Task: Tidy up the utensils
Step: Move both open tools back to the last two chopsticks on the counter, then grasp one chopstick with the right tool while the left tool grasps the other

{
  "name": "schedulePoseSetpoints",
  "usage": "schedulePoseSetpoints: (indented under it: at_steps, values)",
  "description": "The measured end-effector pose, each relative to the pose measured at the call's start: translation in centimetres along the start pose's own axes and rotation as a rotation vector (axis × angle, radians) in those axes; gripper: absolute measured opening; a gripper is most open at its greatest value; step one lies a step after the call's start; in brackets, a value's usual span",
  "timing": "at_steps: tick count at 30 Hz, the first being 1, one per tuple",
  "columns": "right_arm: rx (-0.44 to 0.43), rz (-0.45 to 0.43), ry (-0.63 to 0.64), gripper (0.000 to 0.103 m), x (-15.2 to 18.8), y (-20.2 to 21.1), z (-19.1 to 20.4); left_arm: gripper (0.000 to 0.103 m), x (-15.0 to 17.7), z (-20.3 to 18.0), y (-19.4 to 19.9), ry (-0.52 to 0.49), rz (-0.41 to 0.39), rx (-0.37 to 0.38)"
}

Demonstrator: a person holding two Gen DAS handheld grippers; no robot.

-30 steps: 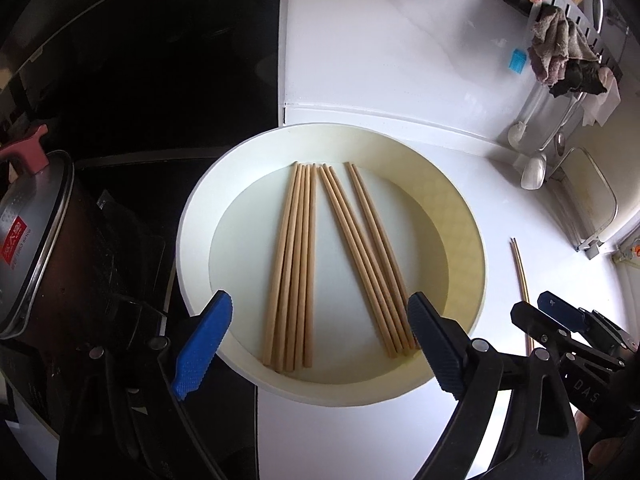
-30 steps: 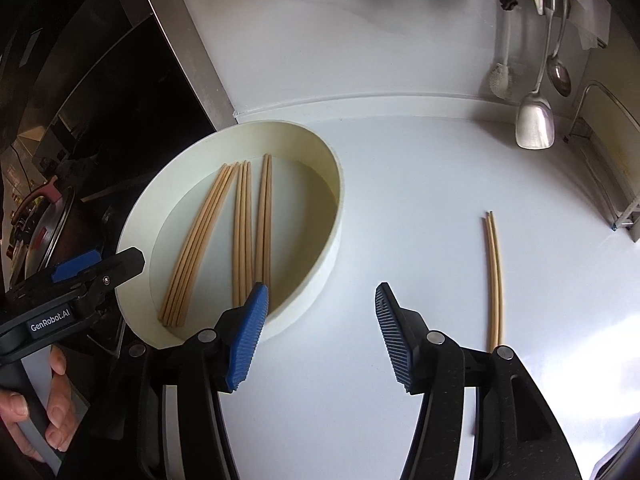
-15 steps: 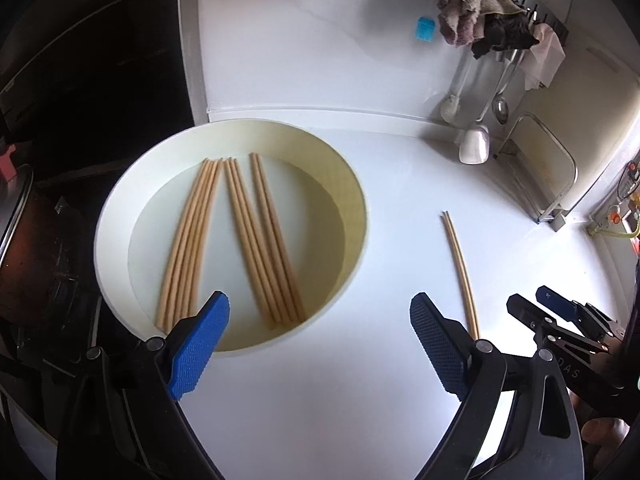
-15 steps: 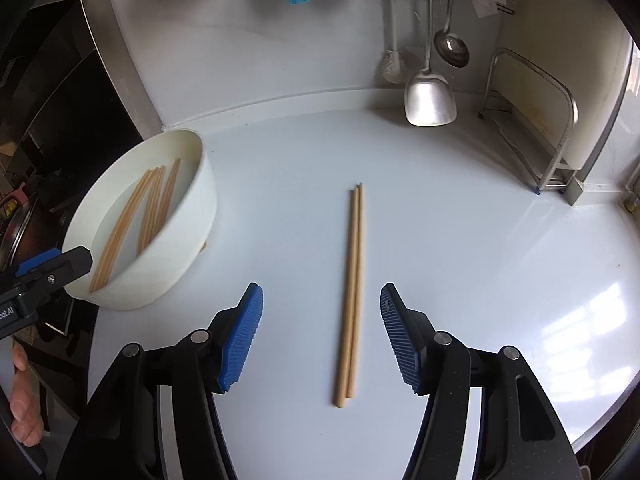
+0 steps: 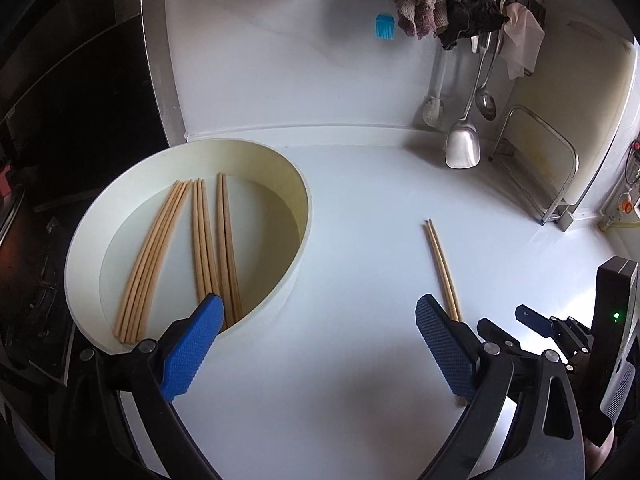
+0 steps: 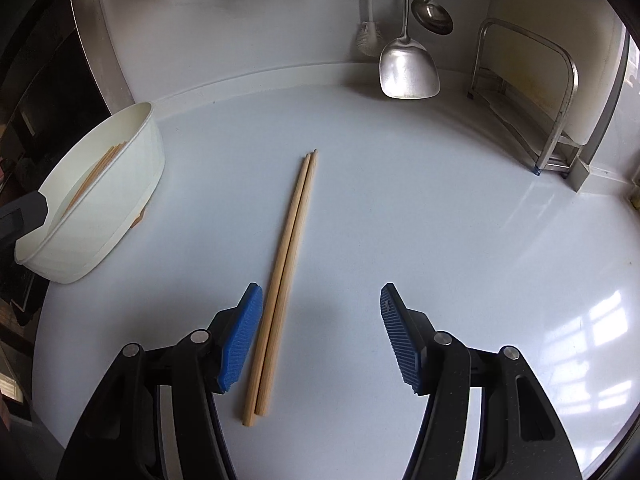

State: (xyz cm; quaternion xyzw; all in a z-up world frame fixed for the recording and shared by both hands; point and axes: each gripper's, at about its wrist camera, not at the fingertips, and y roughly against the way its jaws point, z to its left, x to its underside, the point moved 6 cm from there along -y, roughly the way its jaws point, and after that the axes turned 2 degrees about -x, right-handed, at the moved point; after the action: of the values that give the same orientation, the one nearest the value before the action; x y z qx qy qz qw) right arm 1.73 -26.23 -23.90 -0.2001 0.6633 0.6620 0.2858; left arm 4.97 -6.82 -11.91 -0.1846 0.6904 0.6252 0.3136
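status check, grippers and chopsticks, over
Left gripper opening, empty. Right gripper open, chopstick pair on counter between its fingers, untouched. Other chopsticks in bowl. Nothing in the way.

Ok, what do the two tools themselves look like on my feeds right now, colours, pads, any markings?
Both match: the left tool and the right tool have black plastic arms with round silver pivot pins and blue pads with a fine ribbed texture. In the left wrist view the right unit's black body shows a small green light. No cables, sleeves or readable markings are visible.
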Motion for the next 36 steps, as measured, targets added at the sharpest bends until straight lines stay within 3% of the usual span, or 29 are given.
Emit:
schedulePoseSetpoints:
  at_steps: [27, 32, 36]
  values:
    - [0.052, 0.001, 0.051, 0.058, 0.4, -3.3, 0.3, 0.095, 0.8, -1.8, -2.7, -0.011, 0.045, 0.029]
    - [0.036, -0.008, 0.082, 0.037, 0.1, -3.4, 0.7, 0.095, 0.8, -2.4, -3.1, -0.016, 0.051, 0.038]
    - [0.022, -0.006, 0.109, 0.009, 0.0, -3.5, 0.7, 0.095, 0.8, -3.3, -3.4, -0.019, 0.058, 0.050]
